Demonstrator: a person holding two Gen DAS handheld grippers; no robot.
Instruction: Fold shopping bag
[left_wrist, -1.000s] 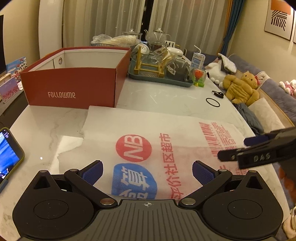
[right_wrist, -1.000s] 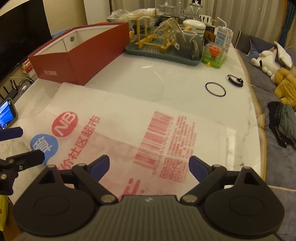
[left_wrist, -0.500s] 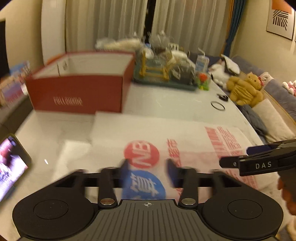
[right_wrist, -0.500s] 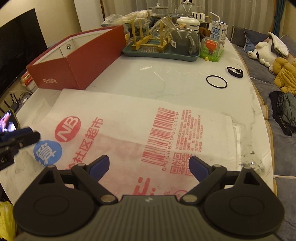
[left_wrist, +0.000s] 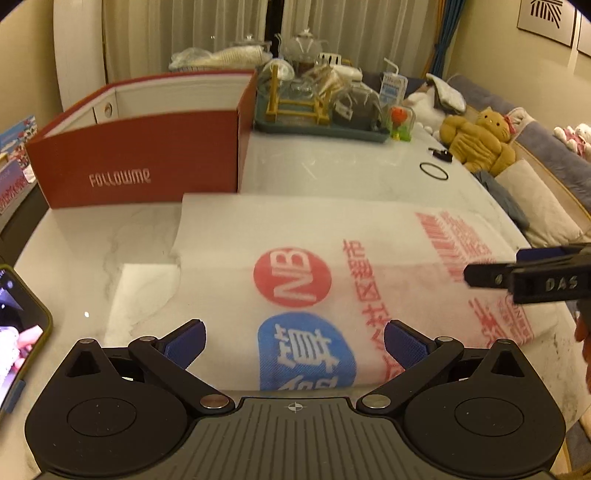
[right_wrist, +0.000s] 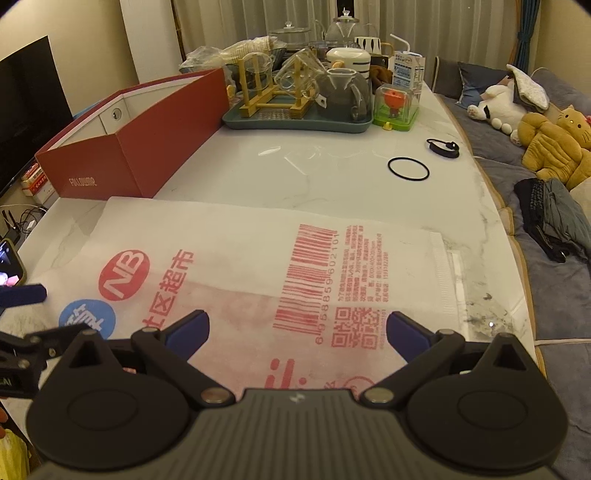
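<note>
White marble tabletop (right_wrist: 332, 173) fills your living-room scene, curtains closing the far end and a grey sofa (right_wrist: 561, 258) with plush toys running along its right edge. Your shopping bag (right_wrist: 236, 266), white with red print, lies flat across the near half of the table, its bottom seam stopping short of the right rim and a strip of bare stone showing there. Its far edge lies just in front of the red box (left_wrist: 147, 162), which stands open-topped at the left and leaves little room on that side. Behind the bag you have a wide stretch of clear marble up to the teal tray (right_wrist: 295, 122) of glassware. A milk carton (right_wrist: 408, 72) and a small green-based toy case (right_wrist: 395, 107) stand beside the tray. A black ring (right_wrist: 408, 169) and a small black clip (right_wrist: 443, 147) lie well apart from the bag, near the right edge. A phone (left_wrist: 18, 332) rests at the table's left rim, screen lit.

Your left gripper (left_wrist: 293, 341) hovers over the blue logo at the bag's handle end, jaws just reopened to full spread, gripping nothing. Your right gripper (right_wrist: 297, 334) hangs over the barcode and QR print, jaws just widened fully, also gripping nothing; the bag lies beneath both, untouched by the pads.
</note>
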